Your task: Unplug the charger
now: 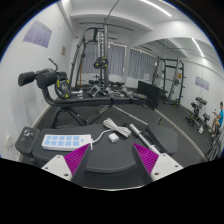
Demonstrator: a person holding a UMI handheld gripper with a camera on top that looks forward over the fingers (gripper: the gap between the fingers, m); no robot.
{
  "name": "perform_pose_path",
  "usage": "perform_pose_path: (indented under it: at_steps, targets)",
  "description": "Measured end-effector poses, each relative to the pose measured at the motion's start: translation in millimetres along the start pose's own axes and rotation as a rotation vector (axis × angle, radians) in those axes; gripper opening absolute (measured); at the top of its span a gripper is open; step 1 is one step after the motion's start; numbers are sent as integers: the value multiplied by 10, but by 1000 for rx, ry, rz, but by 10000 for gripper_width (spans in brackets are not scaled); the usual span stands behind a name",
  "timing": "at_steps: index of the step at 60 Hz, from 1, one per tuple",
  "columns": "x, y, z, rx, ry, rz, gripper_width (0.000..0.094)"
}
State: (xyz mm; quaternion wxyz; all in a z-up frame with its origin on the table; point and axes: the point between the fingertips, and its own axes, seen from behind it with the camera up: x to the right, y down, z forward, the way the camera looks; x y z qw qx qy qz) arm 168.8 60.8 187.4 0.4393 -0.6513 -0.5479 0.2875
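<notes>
Purple pads (78, 157) wide apart, holding nothing | white power strip (68, 141) just ahead, beside charger (112, 126) | cable (128, 131) ends hard to trace

The gripper (110, 163) fingers stand apart, their ridged magenta pads (75, 160) looking like matt rubber. Just ahead, the round grey table (150, 128) has a smooth, matt top. On it lie a glossy white plastic power strip (66, 140) and a smooth white plastic charger (113, 130). Far off, black metal gym frames (98, 55) show a dull sheen.
</notes>
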Motion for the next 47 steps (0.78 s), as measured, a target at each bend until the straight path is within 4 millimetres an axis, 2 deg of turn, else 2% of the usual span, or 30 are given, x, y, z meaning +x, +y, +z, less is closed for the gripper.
perform_pose_path:
  at_steps: [9,14,18,25,32,39,47]
  targets:
    - [-175,165,-948,-3,-20,47,855]
    - [-232,304,-1309,-14,-13,42,856]
    - [-297,431,-1519,-23,-6,36,856]
    - [-466,568,-1761,-34,-22,17,855]
    - [-587,567,-1918,-17,-30,0,858]
    - [-684,536,-2011,-3,-36,-11,855]
    - [-692,490,-2050,12,-29,-12,854]
